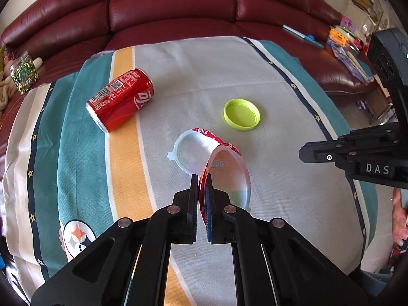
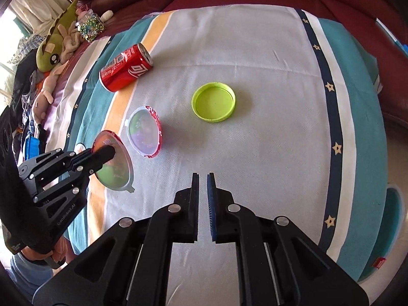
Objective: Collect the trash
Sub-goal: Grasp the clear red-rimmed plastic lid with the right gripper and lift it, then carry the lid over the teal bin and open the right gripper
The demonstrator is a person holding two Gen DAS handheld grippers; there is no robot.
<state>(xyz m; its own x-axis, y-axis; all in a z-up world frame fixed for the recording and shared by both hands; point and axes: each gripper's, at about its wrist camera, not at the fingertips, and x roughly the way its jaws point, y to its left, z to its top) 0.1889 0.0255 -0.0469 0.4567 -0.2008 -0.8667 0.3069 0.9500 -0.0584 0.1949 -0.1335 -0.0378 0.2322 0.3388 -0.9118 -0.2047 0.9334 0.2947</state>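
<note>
Left wrist view: at six o'clock the left gripper (image 1: 201, 178) is seen clenched on the rim of a thin, round, clear plastic lid (image 1: 228, 176) with a red edge, held upright on edge, probably so that it can be carried off as trash. Just beyond, at about eleven o'clock of the lid, a second clear lid (image 1: 190, 153) with a small tab lies flat on the striped cloth (image 1: 229, 71), a woven sheet spread over the maroon leather sofa (image 1: 170, 5). At one o'clock a lime-green ribbed screw cap (image 1: 242, 114) rests open side up. Farther, at ten o'clock, a shiny red soda can (image 1: 121, 99) lies on its side. In the right wrist view the right gripper (image 2: 203, 176) is held above bare cloth, slightly parted, with nothing between the jaws.
</note>
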